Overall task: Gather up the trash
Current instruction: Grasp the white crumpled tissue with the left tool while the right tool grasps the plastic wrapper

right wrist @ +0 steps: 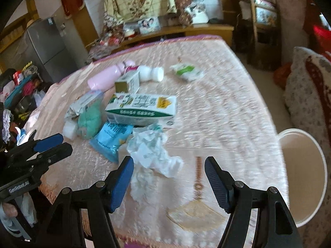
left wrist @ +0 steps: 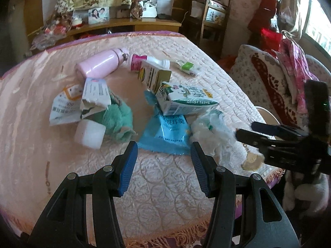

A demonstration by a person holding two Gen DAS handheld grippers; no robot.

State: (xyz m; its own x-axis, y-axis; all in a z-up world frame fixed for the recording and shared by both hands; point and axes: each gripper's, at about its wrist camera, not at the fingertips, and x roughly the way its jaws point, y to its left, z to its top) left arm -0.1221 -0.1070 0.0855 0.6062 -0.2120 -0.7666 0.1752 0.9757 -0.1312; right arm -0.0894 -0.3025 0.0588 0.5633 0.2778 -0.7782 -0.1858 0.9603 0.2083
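Right wrist | crumpled white wrapper (right wrist: 152, 153), torn, translucent | right gripper (right wrist: 168, 180) fingers apart, empty | left likewise

**Cloth, card, foil and plastic on a quilted cover**

The bed cover (left wrist: 169, 186) is quilted pink cloth with a soft sheen and a fringed edge. The pink bottle (left wrist: 99, 65) looks smooth and satiny. The blue sachet (left wrist: 168, 132) is glossy foil. The green-and-white carton (right wrist: 142, 108) is printed card. The white wrapper (right wrist: 153, 153) is crinkled thin plastic, the teal rag (left wrist: 119, 117) fuzzy cloth, the bucket (right wrist: 304, 177) smooth matt plastic.
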